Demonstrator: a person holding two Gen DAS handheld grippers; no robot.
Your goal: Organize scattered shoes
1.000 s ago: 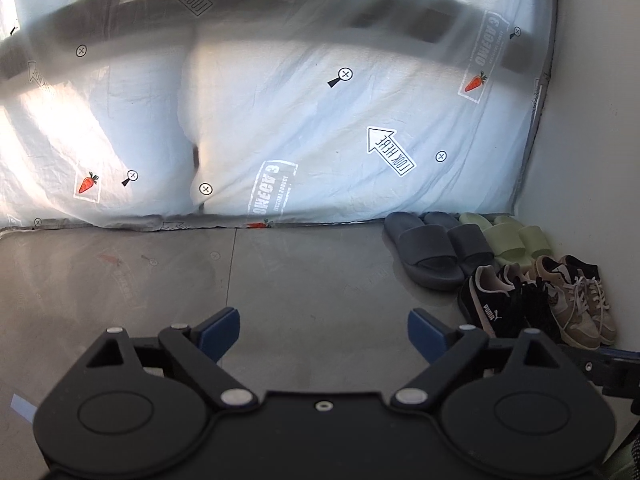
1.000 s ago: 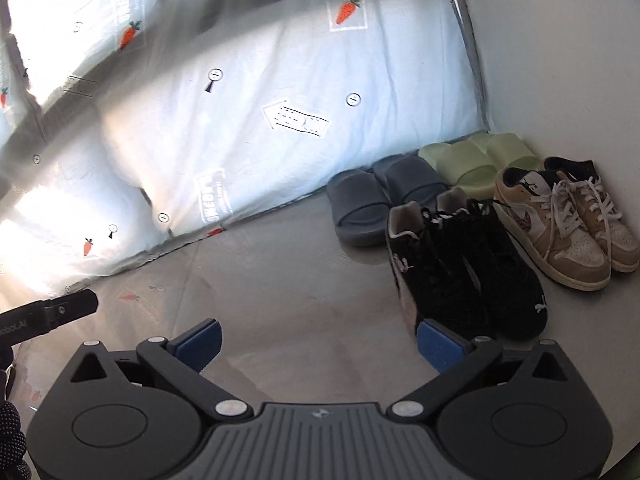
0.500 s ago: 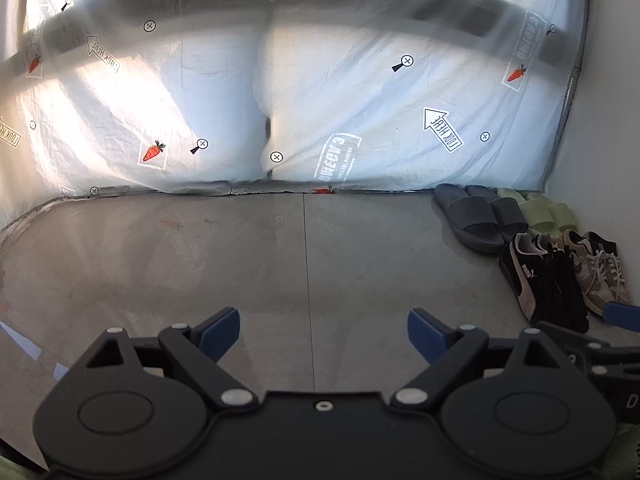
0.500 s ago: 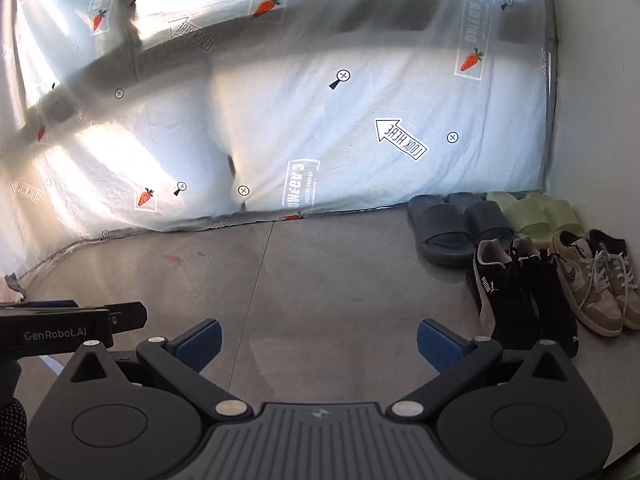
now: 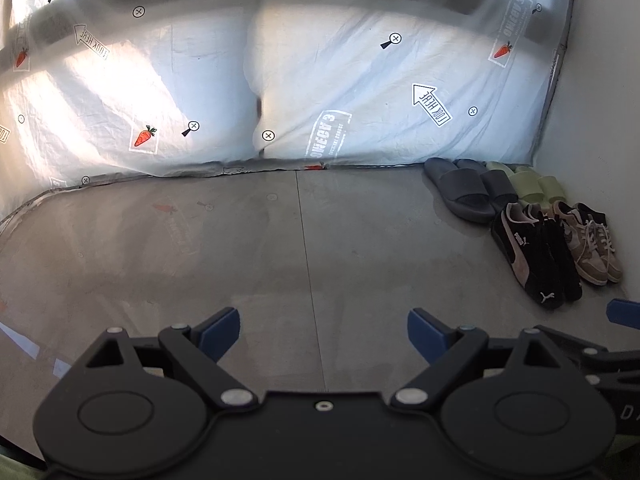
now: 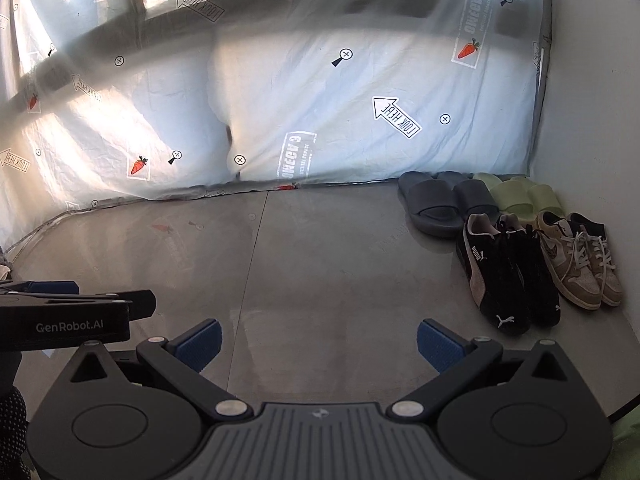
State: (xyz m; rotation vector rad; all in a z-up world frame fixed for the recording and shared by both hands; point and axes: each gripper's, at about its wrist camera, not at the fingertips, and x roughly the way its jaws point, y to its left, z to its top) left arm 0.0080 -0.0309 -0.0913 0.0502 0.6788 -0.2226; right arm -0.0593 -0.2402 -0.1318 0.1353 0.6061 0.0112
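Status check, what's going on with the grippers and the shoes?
Left gripper and right gripper open, empty. Four shoe pairs lined up by the wall. Nothing in the way.

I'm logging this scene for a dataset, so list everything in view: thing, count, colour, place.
grey slides: 2, dark grey, side by side at the sheet's foot, back row, left of the green pair.
green slides: 2, pale green, back row, next to the white wall.
black sneakers: 2, black with pinkish stripe, front row, before the grey slides.
tan sneakers: 2, tan and beige with black heels, front row by the wall.
printed sheet: 1, translucent white with carrots and arrows, across the back.
floor: 1, grey, glossy.
white wall: 1, right side.
left gripper: 1, black, blue pads, open, empty.
right gripper: 1, same, open, empty.
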